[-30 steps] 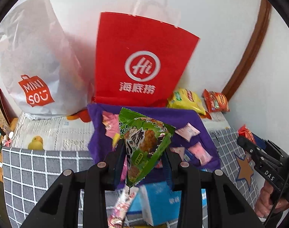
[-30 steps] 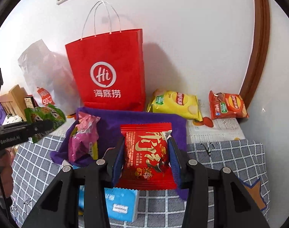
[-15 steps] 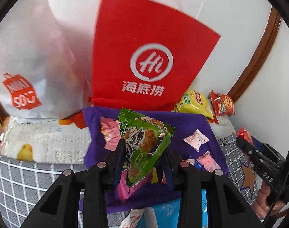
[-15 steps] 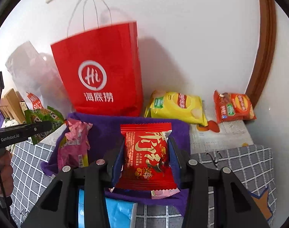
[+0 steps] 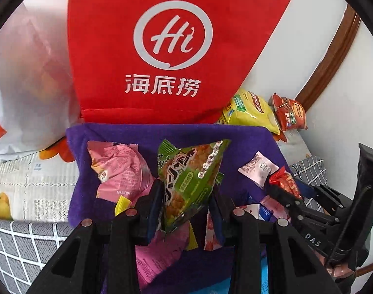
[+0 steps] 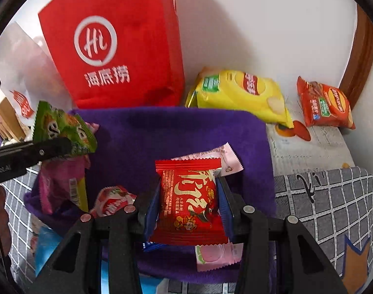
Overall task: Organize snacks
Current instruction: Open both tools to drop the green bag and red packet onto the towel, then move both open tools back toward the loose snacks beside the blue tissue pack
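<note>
1. The left gripper [image 5: 185, 203] is clamping a green snack packet [image 5: 189, 174] between its fingers, which are drawn in narrow on the crinkled wrapper; the packet is sticking up and forward, hanging over the purple cloth bin [image 5: 162, 132]

2. The right gripper [image 6: 189, 203] is pinching a red snack packet [image 6: 190, 201] by its two sides, fingers closed in on it, and the packet is hanging above the bin's right half

3. Inside the bin, a pink packet [image 5: 118, 169] is lying at the left and small pink-and-white sachets [image 5: 257, 169] are lying at the right, so the middle is looking like the freest spot

4. Judging by the task, both packets are probably being brought to the bin for dropping; doing this well means lowering each until it is close to the cloth before letting go, so the light wrappers are not bouncing out

5. The two grippers are working near each other, so releasing one at a time is looking safer

6. The yellow chip bag [image 6: 240, 95] and orange bag [image 6: 326, 105] are waiting outside, beside the red paper bag [image 6: 118, 49], seemingly not yet sorted
</note>
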A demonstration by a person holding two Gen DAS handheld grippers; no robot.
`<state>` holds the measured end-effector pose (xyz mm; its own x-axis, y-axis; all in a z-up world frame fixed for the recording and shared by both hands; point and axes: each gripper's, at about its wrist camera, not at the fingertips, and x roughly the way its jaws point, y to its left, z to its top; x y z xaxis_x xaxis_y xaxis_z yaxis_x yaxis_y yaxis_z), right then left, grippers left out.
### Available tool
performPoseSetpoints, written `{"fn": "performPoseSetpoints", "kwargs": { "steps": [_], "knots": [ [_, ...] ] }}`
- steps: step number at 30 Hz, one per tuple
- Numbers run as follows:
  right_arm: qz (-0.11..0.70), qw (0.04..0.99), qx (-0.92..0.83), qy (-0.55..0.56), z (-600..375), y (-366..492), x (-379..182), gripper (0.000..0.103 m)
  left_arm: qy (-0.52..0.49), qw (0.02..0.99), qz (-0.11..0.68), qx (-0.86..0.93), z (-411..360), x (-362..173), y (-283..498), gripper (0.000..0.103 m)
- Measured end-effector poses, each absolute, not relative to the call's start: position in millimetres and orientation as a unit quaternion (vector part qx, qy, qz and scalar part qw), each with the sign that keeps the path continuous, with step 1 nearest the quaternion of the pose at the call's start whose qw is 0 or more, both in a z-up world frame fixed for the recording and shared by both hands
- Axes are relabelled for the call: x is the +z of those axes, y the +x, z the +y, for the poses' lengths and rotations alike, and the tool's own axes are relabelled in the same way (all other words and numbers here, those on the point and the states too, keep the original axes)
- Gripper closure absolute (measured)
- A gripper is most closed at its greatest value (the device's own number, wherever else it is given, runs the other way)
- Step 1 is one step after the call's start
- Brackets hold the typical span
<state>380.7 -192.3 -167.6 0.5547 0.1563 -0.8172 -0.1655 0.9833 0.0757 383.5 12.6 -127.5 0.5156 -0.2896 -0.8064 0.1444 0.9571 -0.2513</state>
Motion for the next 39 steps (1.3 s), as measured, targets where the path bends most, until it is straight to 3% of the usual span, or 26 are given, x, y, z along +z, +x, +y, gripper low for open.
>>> {"fn": "performPoseSetpoints", "kwargs": {
  "steps": [9, 12, 14, 16, 18, 39],
  "knots": [
    [0.474, 0.876, 0.086, -0.006, -193, 385, -183, 0.058, -0.075, 0.863, 0.484, -0.127, 7, -135, 394, 0.065],
    [0.472, 0.878, 0.082, 0.003, -195, 386, -180, 0.046, -0.067, 0.862, 0.488, -0.121, 5, -138, 395, 0.06],
    [0.468, 0.88, 0.079, 0.004, -197, 386, -177, 0.043, -0.068, 0.861, 0.489, -0.121, 5, -138, 393, 0.053],
    [0.465, 0.882, 0.08, 0.002, -196, 383, -172, 0.04, -0.075, 0.862, 0.486, -0.124, 6, -135, 391, 0.035],
    [0.459, 0.885, 0.08, -0.004, -195, 378, -165, 0.038, -0.088, 0.863, 0.481, -0.125, 8, -131, 387, 0.028],
    [0.413, 0.908, 0.076, -0.001, -187, 266, -90, 0.036, -0.071, 0.887, 0.446, -0.096, 30, -70, 267, 0.027]
  ]
}}
